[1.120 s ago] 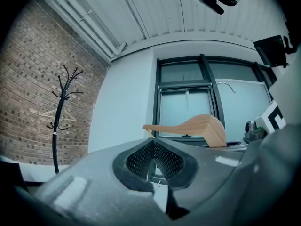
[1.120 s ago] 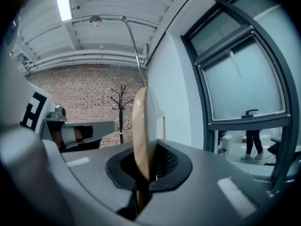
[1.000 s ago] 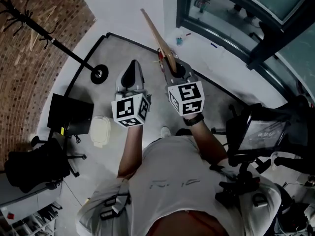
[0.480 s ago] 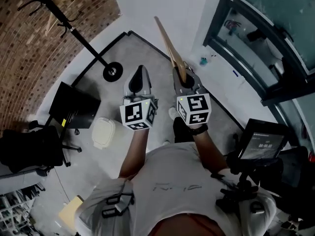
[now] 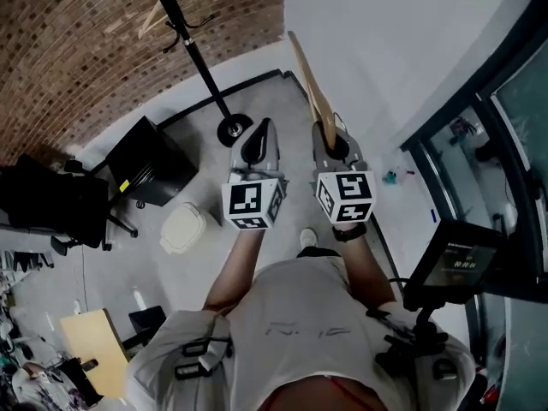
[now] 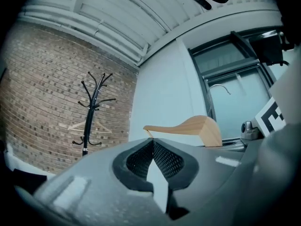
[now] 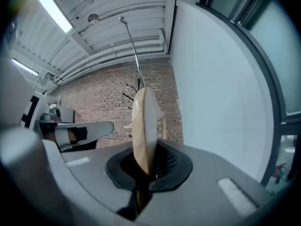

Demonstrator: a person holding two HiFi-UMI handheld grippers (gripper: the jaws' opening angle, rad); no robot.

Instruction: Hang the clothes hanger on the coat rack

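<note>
A light wooden clothes hanger stands up out of my right gripper, which is shut on its lower end. In the right gripper view the hanger is edge-on between the jaws, and its metal hook rises above. The black coat rack stands at the brick wall, ahead and to the left, with another wooden hanger on it. My left gripper is beside the right one, shut and empty. In the left gripper view the rack is far off and the held hanger shows at right.
A black cabinet, a white bin and a black office chair stand left of me. A screen on a stand is at my right, with a glazed window front beyond it. A white wall rises ahead.
The view has swung round: the coat rack went from the far upper left to the top middle. Both grippers moved with me, side by side, the hanger still in the right one.
</note>
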